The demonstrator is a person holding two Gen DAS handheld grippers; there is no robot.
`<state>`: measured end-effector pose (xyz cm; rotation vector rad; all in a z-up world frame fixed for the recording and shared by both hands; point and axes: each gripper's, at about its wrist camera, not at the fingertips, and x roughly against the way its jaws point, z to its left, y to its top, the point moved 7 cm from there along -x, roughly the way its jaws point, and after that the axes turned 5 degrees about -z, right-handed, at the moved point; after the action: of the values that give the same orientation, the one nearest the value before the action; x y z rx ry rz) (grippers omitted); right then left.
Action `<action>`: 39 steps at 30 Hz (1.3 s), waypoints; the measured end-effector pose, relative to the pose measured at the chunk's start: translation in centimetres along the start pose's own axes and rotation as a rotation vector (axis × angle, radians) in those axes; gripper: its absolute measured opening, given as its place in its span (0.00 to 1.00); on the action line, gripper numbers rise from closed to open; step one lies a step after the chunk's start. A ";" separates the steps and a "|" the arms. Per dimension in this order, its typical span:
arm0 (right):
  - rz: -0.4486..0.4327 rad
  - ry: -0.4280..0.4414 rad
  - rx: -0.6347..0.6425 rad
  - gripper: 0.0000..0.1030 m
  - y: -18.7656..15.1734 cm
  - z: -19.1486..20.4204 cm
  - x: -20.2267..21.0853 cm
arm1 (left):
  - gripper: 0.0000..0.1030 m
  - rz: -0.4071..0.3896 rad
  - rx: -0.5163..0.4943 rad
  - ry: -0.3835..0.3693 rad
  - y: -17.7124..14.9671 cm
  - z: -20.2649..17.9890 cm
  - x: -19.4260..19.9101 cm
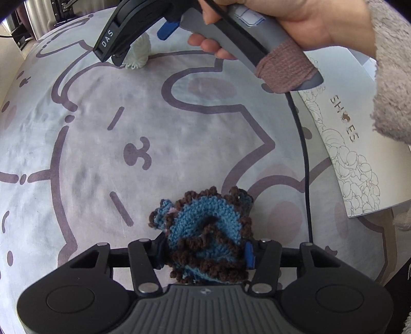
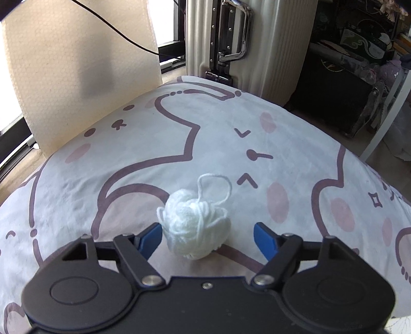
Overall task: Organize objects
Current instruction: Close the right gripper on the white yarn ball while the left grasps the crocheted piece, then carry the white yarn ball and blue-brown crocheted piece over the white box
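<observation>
While the left gripper (image 1: 205, 253) points down at the printed bedsheet (image 1: 128, 115), its fingers (image 1: 248, 254) are pinched on a blue-and-brown knitted piece (image 1: 205, 231) that lies on the sheet just beside a black cable (image 1: 304, 159), with a white shoe box (image 1: 341, 144) past that cable. The right gripper (image 2: 208, 237), held by a hand (image 1: 295, 23) in a fuzzy sleeve (image 1: 393, 84), stands spread around a white yarn ball (image 2: 196, 223) on the same sheet, one blue finger (image 2: 150, 240) just at the ball and the other clear of it. Beyond the ball, off the bed's far edge, stands a ribbed suitcase (image 2: 277, 46).
</observation>
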<state>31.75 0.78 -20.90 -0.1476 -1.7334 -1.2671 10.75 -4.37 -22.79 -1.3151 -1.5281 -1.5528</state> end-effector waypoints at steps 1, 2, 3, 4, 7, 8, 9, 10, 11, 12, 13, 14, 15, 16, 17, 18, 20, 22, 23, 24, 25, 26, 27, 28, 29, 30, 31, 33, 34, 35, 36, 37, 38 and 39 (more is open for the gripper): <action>0.006 0.003 -0.006 0.58 0.0 0.0 -0.3 | 0.52 0.002 0.002 -0.003 0.0 0.0 0.0; 0.015 0.013 -0.013 0.53 0.0 0.1 -0.5 | 0.52 0.003 0.003 -0.005 0.1 0.1 0.0; 0.026 0.024 -0.019 0.46 -0.1 0.2 -0.7 | 0.51 0.004 0.003 -0.006 0.1 0.1 0.0; 0.036 0.015 -0.013 0.43 -0.1 0.2 -0.8 | 0.51 0.004 0.002 -0.007 0.1 0.1 0.1; 0.044 0.003 0.013 0.37 -0.2 0.4 -0.7 | 0.50 0.004 0.004 -0.009 0.2 0.1 0.1; 0.046 0.003 0.015 0.36 -0.2 0.4 -0.5 | 0.50 0.003 0.003 -0.008 0.3 0.2 0.1; 0.047 0.001 0.014 0.35 -0.1 0.3 -0.3 | 0.50 0.000 0.002 -0.005 0.4 0.2 0.2; 0.044 0.004 0.011 0.35 0.0 0.3 0.1 | 0.49 -0.003 0.002 -0.001 0.5 0.1 0.4; 0.038 0.009 0.008 0.35 0.1 0.3 0.5 | 0.49 -0.007 0.003 0.002 0.5 0.2 0.5; 0.035 0.011 0.008 0.34 0.1 0.2 0.9 | 0.49 -0.011 0.004 0.005 0.7 0.2 0.7; 0.033 0.011 0.008 0.34 0.2 0.2 1.3 | 0.49 -0.017 0.005 0.007 0.7 0.3 0.9; 0.031 0.013 0.004 0.34 0.2 0.1 1.9 | 0.49 -0.025 0.006 0.011 0.9 0.4 1.1; 0.028 0.016 -0.001 0.34 0.2 0.0 2.4 | 0.49 -0.033 0.008 0.015 1.1 0.4 1.3; 0.025 0.018 -0.009 0.34 0.3 -0.2 3.1 | 0.48 -0.041 0.011 0.019 1.2 0.4 1.6; 0.023 0.016 -0.015 0.34 0.3 -0.3 3.7 | 0.48 -0.051 0.015 0.021 1.4 0.5 1.9; 0.020 0.014 -0.023 0.34 0.3 -0.5 4.5 | 0.48 -0.060 0.019 0.023 1.5 0.5 2.2; 0.013 0.014 -0.047 0.34 0.3 -1.1 6.1 | 0.48 -0.081 0.024 0.026 1.8 0.5 2.9; 0.010 0.012 -0.075 0.34 0.3 -1.6 7.7 | 0.48 -0.100 0.024 0.030 2.3 0.4 3.7; 0.007 0.007 -0.090 0.34 0.2 -1.9 8.6 | 0.48 -0.112 0.026 0.032 2.4 0.5 4.2; 0.004 0.001 -0.104 0.34 0.1 -2.2 9.5 | 0.48 -0.124 0.030 0.034 2.5 0.5 4.7; 0.001 -0.005 -0.118 0.34 0.1 -2.5 10.3 | 0.48 -0.137 0.034 0.036 2.7 0.6 5.2; -0.003 -0.012 -0.132 0.34 0.0 -2.7 11.3 | 0.48 -0.150 0.040 0.039 2.9 0.7 5.6; -0.008 -0.020 -0.142 0.34 -0.1 -2.9 12.1 | 0.48 -0.162 0.046 0.042 3.1 0.8 6.1; -0.013 -0.028 -0.151 0.34 -0.2 -3.1 13.0 | 0.48 -0.176 0.053 0.045 3.3 0.9 6.7; -0.017 -0.034 -0.159 0.34 -0.3 -3.3 13.9 | 0.48 -0.189 0.060 0.047 3.5 0.9 7.2; -0.021 -0.040 -0.167 0.34 -0.4 -3.4 14.8 | 0.48 -0.203 0.067 0.048 3.7 1.0 7.7; -0.025 -0.045 -0.173 0.34 -0.5 -3.4 15.7 | 0.48 -0.216 0.072 0.049 3.9 1.0 8.3; -0.031 -0.053 -0.185 0.34 -0.9 -3.5 17.3 | 0.48 -0.243 0.078 0.050 4.4 1.0 9.2; -0.031 -0.055 -0.191 0.34 -1.0 -3.4 17.9 | 0.48 -0.256 0.081 0.051 4.5 0.9 9.6; -0.032 -0.058 -0.196 0.34 -1.2 -3.4 18.6 | 0.48 -0.267 0.083 0.052 4.7 0.8 10.0; -0.034 -0.062 -0.200 0.34 -1.3 -3.4 19.2 | 0.48 -0.276 0.086 0.052 4.8 0.8 10.4; -0.037 -0.066 -0.205 0.34 -1.5 -3.4 20.0 | 0.48 -0.285 0.089 0.053 4.9 0.7 10.8; -0.040 -0.068 -0.212 0.34 -1.8 -3.3 20.7 | 0.48 -0.292 0.091 0.053 5.0 0.7 11.1; -0.043 -0.070 -0.220 0.34 -2.0 -3.3 21.3 | 0.48 -0.297 0.092 0.054 5.1 0.6 11.4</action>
<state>21.04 -11.40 -6.57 -0.2874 -1.6601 -1.4984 11.64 -2.10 -10.57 -1.0214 -1.8005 -1.6584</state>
